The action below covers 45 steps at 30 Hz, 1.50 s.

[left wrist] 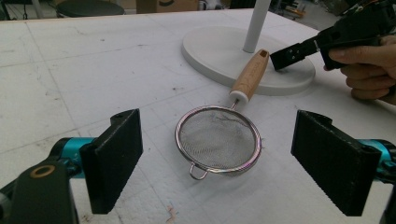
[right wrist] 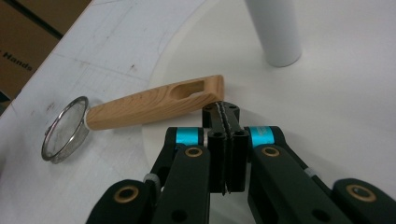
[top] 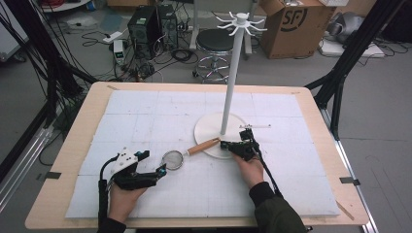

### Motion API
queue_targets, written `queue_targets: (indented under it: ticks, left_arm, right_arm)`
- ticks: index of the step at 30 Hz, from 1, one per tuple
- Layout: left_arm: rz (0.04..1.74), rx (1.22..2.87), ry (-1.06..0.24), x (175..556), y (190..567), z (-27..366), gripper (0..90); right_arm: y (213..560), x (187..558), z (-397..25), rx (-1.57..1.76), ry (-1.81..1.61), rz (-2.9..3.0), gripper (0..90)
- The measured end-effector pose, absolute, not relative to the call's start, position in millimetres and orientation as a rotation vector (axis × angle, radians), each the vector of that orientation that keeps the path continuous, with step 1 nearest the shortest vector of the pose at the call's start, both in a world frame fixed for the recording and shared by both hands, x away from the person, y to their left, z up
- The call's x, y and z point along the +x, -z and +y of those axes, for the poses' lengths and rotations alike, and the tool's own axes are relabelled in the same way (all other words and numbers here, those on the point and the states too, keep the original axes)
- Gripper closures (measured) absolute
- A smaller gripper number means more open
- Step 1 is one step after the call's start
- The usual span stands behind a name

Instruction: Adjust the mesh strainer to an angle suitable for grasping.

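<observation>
The left gripper (left wrist: 217,158) gapes wide around the strainer (left wrist: 218,140); the right gripper (right wrist: 224,116), pinched empty beside its handle (right wrist: 154,105), may nudge it askew

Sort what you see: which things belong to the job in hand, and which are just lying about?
In the job: strainer; white hook stand; left gripper, open; right gripper, shut.

Lying about: stool; cardboard box; computer towers; floor cables.
</observation>
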<state>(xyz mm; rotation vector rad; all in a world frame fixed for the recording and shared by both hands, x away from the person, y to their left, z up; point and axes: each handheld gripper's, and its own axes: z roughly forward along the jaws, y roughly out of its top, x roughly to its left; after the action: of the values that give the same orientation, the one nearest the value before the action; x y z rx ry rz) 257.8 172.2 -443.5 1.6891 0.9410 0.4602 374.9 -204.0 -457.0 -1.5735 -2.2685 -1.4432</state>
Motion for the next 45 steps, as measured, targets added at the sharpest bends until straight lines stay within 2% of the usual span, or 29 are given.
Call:
queue_targets:
  ticks: [26,30,31,35,42,45]
  left_arm:
    - [0.946,1.682,-0.463,257,443,175,17.2]
    - [0.948,1.686,-0.462,257,444,176,17.2]
    - [0.95,1.681,-0.463,256,444,177,17.2]
    - [0.952,1.682,-0.467,255,444,178,17.2]
    - [0.958,1.685,-0.474,254,444,178,17.2]
    - [0.946,1.678,-0.472,254,443,177,17.2]
  right_arm:
    - [456,392,-186,-1.599,1.445,-2.28,89.3]
    - [449,381,-195,-1.549,1.489,-2.295,59.2]
    - [445,376,-198,-1.537,1.502,-2.328,49.1]
    - [436,362,-210,-1.516,1.509,-2.381,29.6]
    - [429,332,-243,-1.522,1.608,-2.38,28.5]
    - [428,317,-262,-1.548,1.655,-2.388,24.1]
